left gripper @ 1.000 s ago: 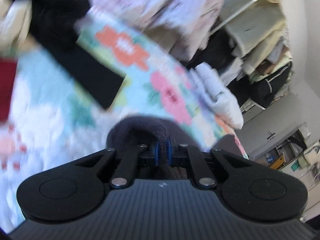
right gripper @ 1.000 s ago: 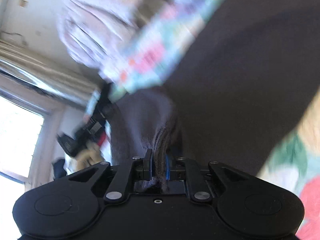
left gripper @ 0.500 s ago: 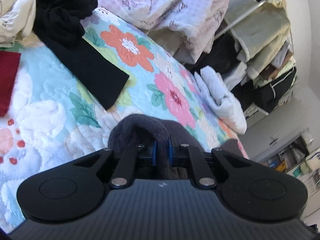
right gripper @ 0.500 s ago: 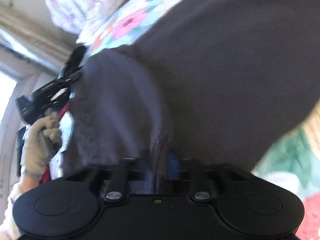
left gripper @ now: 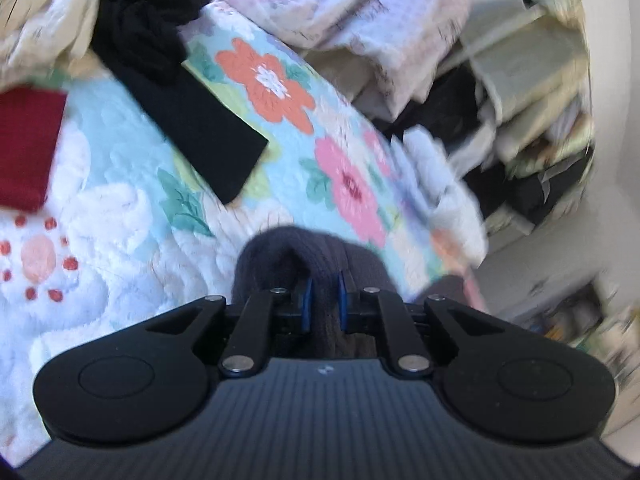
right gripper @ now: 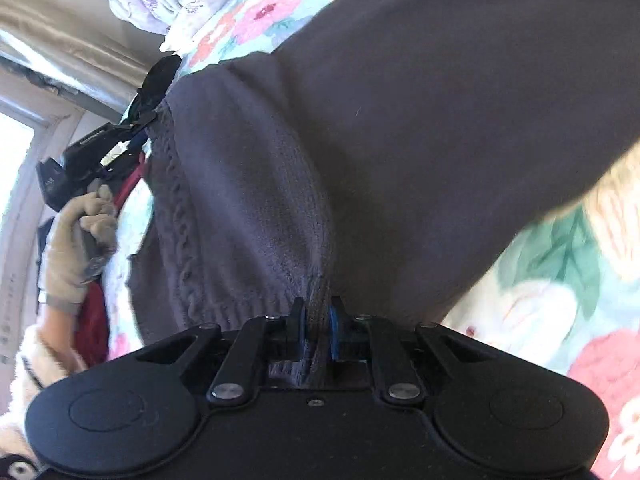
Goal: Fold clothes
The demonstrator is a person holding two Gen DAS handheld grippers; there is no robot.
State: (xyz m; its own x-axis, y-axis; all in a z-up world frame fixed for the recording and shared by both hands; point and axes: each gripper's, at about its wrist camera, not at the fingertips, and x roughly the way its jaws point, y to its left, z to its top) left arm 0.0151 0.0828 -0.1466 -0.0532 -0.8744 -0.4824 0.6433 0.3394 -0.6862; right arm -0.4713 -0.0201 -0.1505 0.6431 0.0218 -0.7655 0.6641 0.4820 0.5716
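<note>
A dark grey knitted sweater [right gripper: 400,120] spreads over the flowered quilt [right gripper: 560,280] and fills most of the right wrist view. My right gripper [right gripper: 318,320] is shut on a bunched ribbed edge of it, close to the camera. In the left wrist view my left gripper [left gripper: 324,296] is shut on another fold of the same sweater [left gripper: 288,252], which bulges up just past the blue pads. The right wrist view also shows the left gripper [right gripper: 132,128] at the sweater's far left edge, held by a gloved hand [right gripper: 76,232].
On the quilt [left gripper: 120,220] lie a black garment [left gripper: 180,100] and a dark red cloth [left gripper: 24,144] at the left. A pale lilac bundle [left gripper: 360,12] sits at the back, and stacked clothes [left gripper: 520,100] stand beyond the bed's right edge.
The right gripper has sunk and rolled, so the sweater now fills more of its view. The left gripper's view has barely shifted. Both grips still hold.
</note>
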